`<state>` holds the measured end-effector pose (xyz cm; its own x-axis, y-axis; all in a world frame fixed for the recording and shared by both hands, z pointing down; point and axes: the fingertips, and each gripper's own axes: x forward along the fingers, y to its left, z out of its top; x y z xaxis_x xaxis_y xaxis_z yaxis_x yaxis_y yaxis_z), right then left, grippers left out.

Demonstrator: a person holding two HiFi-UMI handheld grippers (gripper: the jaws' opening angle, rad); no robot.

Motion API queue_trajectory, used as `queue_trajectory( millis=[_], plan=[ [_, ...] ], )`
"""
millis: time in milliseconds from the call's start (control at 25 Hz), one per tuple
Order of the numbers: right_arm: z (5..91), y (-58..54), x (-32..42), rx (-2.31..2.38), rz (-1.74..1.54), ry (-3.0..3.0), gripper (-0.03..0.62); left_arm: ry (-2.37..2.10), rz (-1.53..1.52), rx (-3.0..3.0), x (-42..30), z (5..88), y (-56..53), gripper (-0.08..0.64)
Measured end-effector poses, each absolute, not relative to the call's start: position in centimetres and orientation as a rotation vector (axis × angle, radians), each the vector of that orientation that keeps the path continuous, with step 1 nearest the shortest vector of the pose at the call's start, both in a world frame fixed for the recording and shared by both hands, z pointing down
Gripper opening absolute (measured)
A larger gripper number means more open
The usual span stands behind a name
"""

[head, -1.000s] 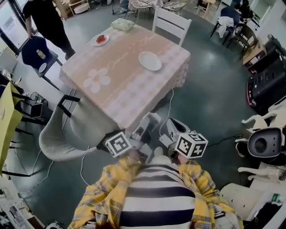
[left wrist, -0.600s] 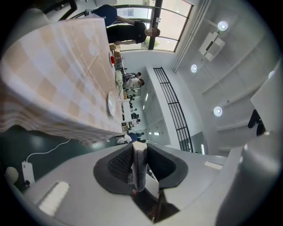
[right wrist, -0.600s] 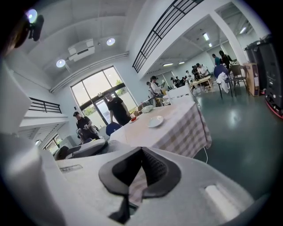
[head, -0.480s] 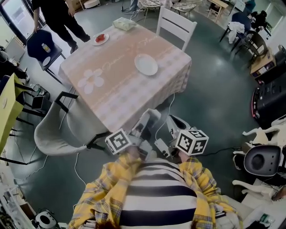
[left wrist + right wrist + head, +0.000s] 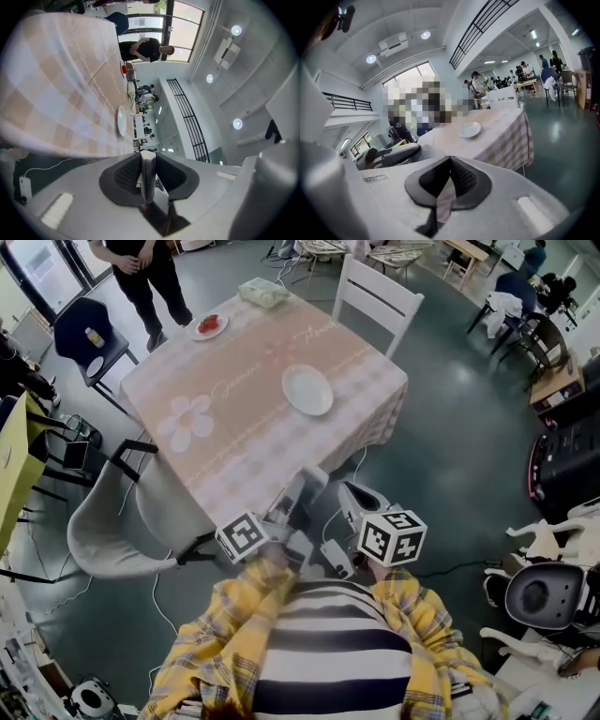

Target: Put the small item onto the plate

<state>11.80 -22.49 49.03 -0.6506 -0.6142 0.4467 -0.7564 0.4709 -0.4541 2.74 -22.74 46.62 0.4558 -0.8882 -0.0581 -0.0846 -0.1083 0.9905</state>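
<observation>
Presently the small item [image 5: 147, 177], a pale narrow slab, sits pinched between the black pads [image 5: 124, 172] of the left gripper [image 5: 146, 159]. Long axis runs along the jaws, 6 to 12 o'clock in the left gripper view. Its blunt free end pokes just past the pad tips toward 12. It is off the table, held in the air short of the cloth's hanging edge. What it is made of cannot be told.

Plate [image 5: 307, 390]: white, bare, lying flat on the checked table [image 5: 234, 442], at about 12 o'clock from both grippers in the head view and well apart from the item. In the left gripper view the plate shows edge-on at roughly 11 o'clock of the item.

Right gripper [image 5: 450, 161]: pads pressed together at the tips, with checked cloth showing through the slit behind them. It is just beside the left one, close to the person's striped shirt.

Further out: saucer [image 5: 210, 326] with a red thing [image 5: 209, 322] at the table's 11 o'clock corner. White chair [image 5: 378, 298] beyond at 1 o'clock. Grey chair [image 5: 108, 531] at 9 o'clock of the grippers. A person [image 5: 150, 268] stands past the saucer corner.
</observation>
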Motion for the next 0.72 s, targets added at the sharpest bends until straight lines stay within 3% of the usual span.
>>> queue_trajectory(
  millis=[720],
  plan=[
    [49.3,-34.8,7.2,1.102,0.965,-2.476,-0.003,-0.91,-0.817,1.53,-0.1,47.7,-34.4,0.084]
  ],
)
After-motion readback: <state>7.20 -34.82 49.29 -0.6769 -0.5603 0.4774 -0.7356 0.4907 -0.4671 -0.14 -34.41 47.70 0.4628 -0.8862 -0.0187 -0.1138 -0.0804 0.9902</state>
